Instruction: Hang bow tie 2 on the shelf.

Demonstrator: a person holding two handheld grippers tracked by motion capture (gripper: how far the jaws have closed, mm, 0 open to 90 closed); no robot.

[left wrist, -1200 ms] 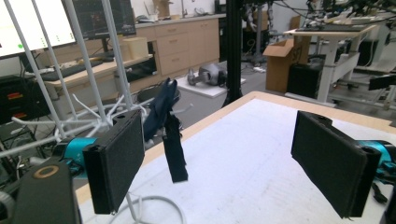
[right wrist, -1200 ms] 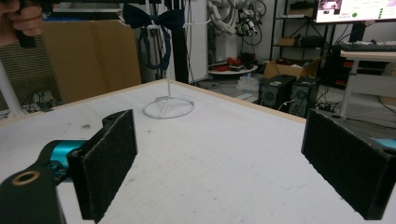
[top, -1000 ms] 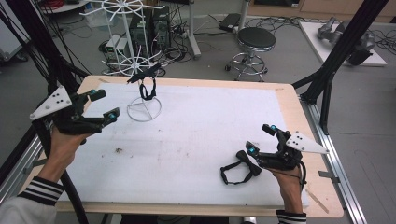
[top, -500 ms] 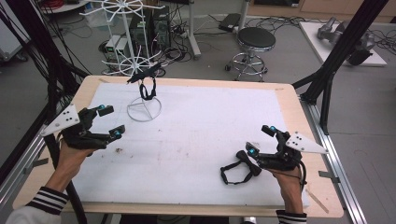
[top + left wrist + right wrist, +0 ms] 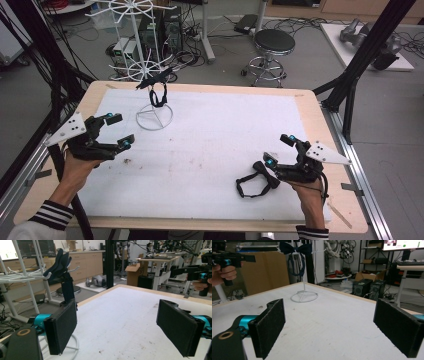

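On the desk [image 5: 310,107], covered by a white mat, a white wire stand [image 5: 154,116] sits near the far left corner with a dark bow tie [image 5: 158,95] hanging from its arm. A 2nd dark bow tie [image 5: 256,181] lies flat on the mat near the front right, just beside the right gripper [image 5: 279,150], whose fingers are spread wide with nothing between them; whether they touch the strap cannot be told. The left gripper [image 5: 120,130] hovers over the mat's left side, fingers [image 5: 61,328] also spread apart and empty. In the right gripper view the stand's ring base [image 5: 304,296] rests on the mat, well ahead of the fingers [image 5: 268,326].
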